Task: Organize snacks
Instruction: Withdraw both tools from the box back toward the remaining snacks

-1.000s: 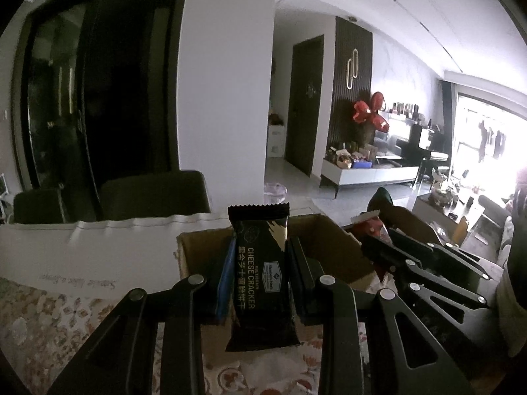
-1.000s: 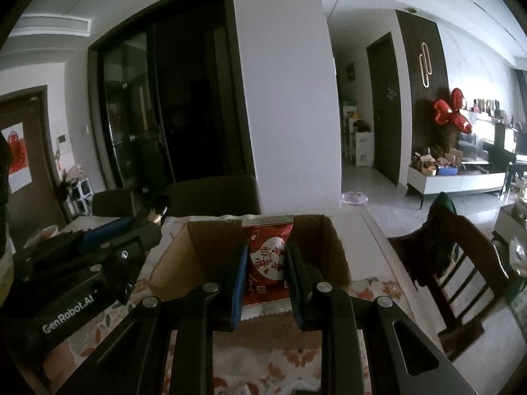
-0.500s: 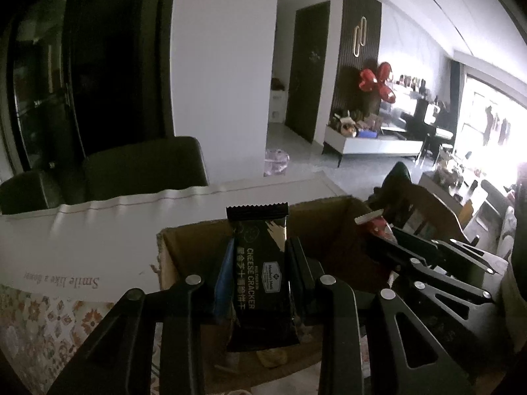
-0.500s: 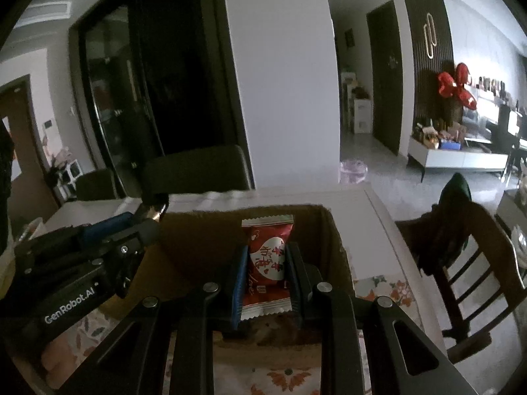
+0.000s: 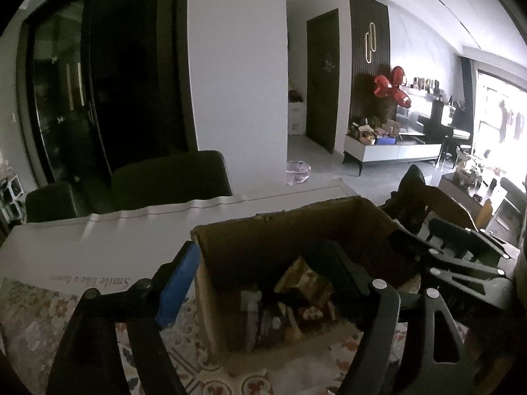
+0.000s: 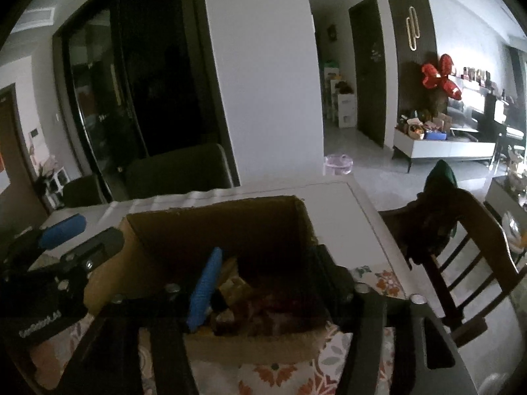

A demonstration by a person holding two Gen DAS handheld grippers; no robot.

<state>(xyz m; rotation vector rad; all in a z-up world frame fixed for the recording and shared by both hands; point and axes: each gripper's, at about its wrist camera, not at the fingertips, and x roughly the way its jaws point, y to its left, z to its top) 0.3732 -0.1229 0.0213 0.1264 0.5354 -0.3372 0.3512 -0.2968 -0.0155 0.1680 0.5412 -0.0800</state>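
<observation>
Both grippers hang over the open cardboard box (image 5: 250,230) that stands on the counter (image 5: 66,250), on a floral cloth (image 6: 280,375). The left gripper (image 5: 263,273) has its fingers spread wide and empty: the blue-padded finger (image 5: 178,283) sits outside the box's left wall, the other over the inside. The right gripper (image 6: 263,273) is likewise wide and empty, fingers reaching into the box. Snacks (image 5: 296,296) lie heaped on the box bottom, dim and hard to tell apart. A wooden chair (image 6: 461,250) stands right of the counter.
</observation>
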